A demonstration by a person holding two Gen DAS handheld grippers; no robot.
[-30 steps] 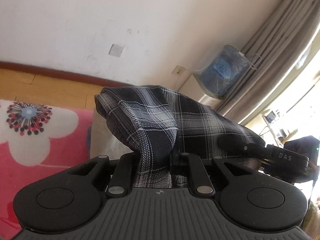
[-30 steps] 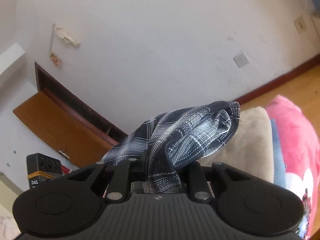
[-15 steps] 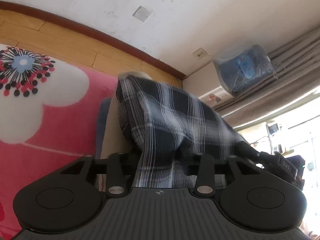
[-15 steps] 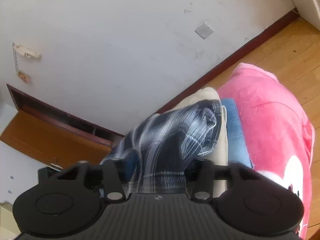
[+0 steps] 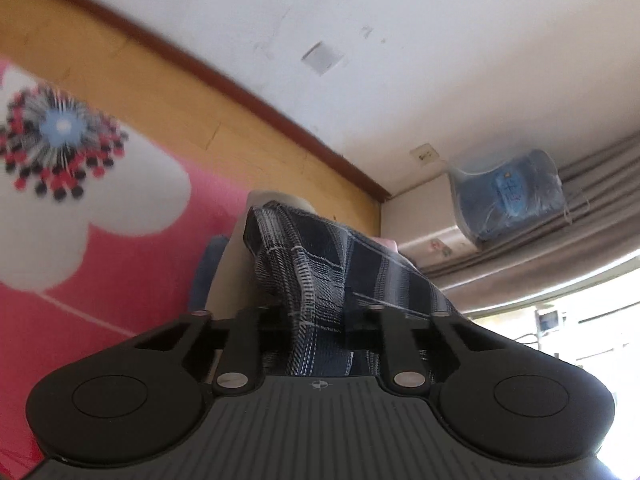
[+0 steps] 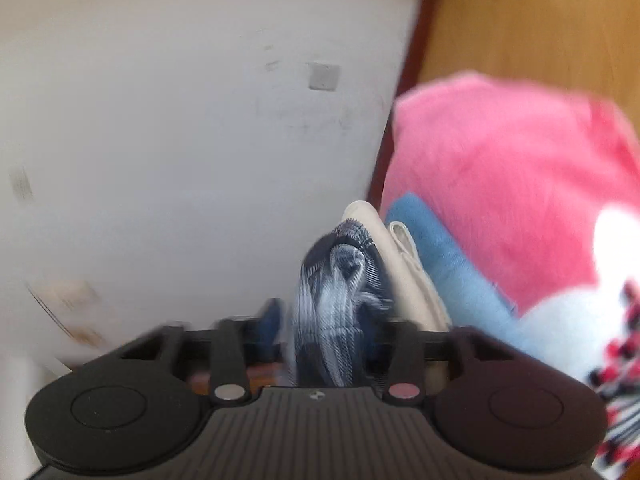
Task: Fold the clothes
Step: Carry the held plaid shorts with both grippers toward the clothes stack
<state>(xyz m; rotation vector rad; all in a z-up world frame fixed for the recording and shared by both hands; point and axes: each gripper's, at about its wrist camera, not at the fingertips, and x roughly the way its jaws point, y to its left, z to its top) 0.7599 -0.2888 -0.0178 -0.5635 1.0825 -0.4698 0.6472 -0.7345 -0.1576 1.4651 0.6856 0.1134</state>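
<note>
A dark plaid garment [image 5: 328, 264] stretches between both grippers. It runs out from between the fingers of my left gripper [image 5: 320, 312], whose jaws are closing on a fold of it. In the right wrist view the same plaid cloth [image 6: 340, 280] bunches between the fingers of my right gripper [image 6: 332, 328], whose jaws are also closing on it. The fingertips of both are hidden by the cloth. The plaid lies over a folded beige garment [image 5: 232, 272], seen in the right wrist view as a beige stack [image 6: 400, 264] beside a blue garment [image 6: 440, 256].
A pink blanket [image 5: 120, 272] with a white flower print lies under the clothes, on a wooden floor [image 5: 200, 120]. A white wall with a brown skirting stands close behind. At the right, a blue bag [image 5: 508, 196] rests on a white unit by grey curtains [image 5: 580, 248].
Both grippers sank and rolled, bringing the plaid garment down onto the beige stack. Their jaws widened half a second ago and have narrowed again on the cloth.
</note>
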